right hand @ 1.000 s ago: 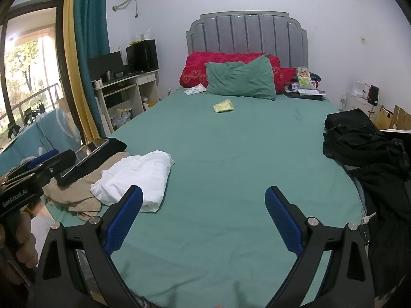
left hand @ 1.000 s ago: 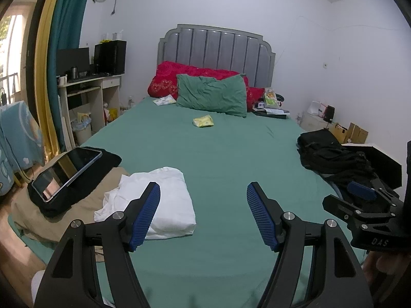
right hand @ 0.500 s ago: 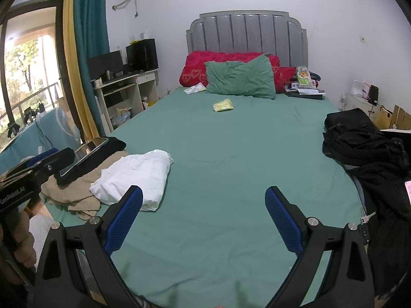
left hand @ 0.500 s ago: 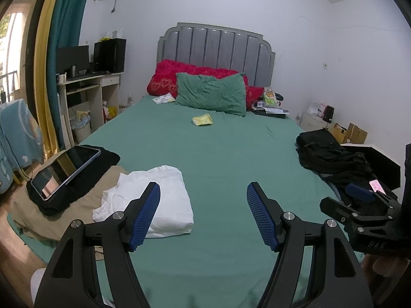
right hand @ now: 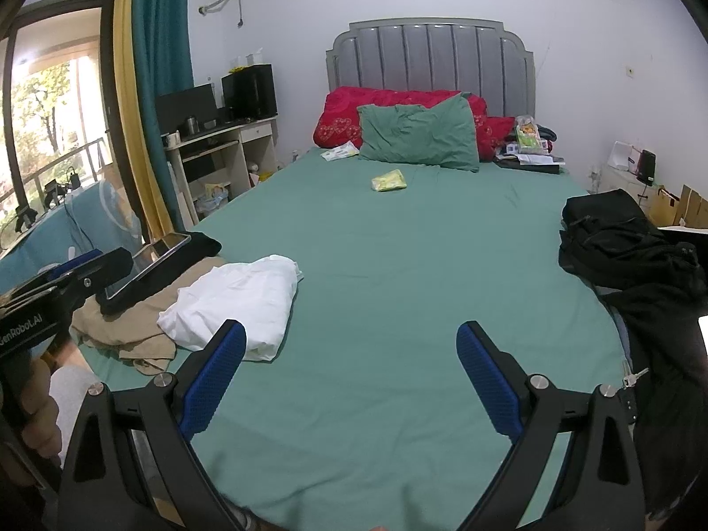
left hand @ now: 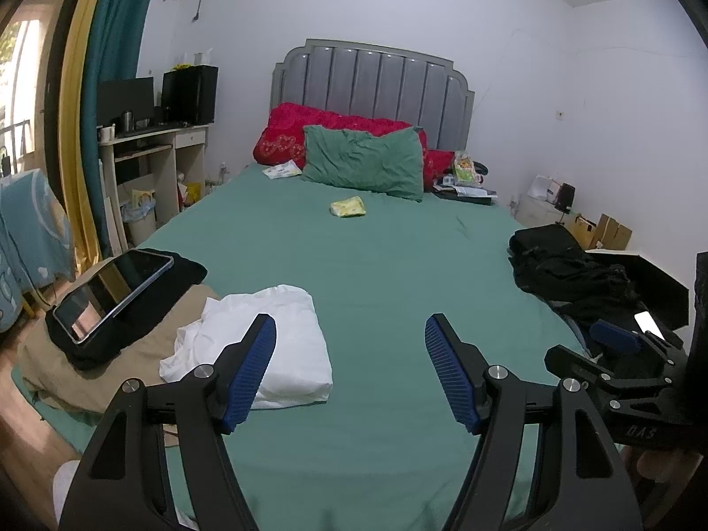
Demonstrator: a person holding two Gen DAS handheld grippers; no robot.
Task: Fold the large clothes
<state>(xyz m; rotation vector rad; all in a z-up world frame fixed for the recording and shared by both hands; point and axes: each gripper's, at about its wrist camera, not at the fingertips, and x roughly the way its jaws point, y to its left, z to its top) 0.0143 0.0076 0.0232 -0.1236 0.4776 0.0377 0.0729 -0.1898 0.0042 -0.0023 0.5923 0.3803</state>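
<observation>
A folded white garment [left hand: 270, 345] [right hand: 239, 301] lies on the green bed sheet [left hand: 376, 274] [right hand: 398, 274] near the left edge, partly over a tan garment [left hand: 57, 367] [right hand: 128, 327]. Black clothes [left hand: 571, 274] [right hand: 628, 256] are heaped at the bed's right side. My left gripper [left hand: 350, 369] hovers open over the near sheet, its left pad just in front of the white garment, nothing between its fingers. My right gripper [right hand: 352, 382] is open too, above bare sheet.
A tablet [left hand: 110, 292] rests on a black cloth at the left edge. Green [left hand: 363, 161] and red pillows, a yellow packet [left hand: 347, 208] and small clutter lie by the grey headboard. A desk [left hand: 155, 150] stands left, boxes [left hand: 602, 230] right. Keys [right hand: 628, 380] lie near the black clothes.
A lit phone screen has come into view by the black clothes at the right. Both grippers stay open and almost still.
</observation>
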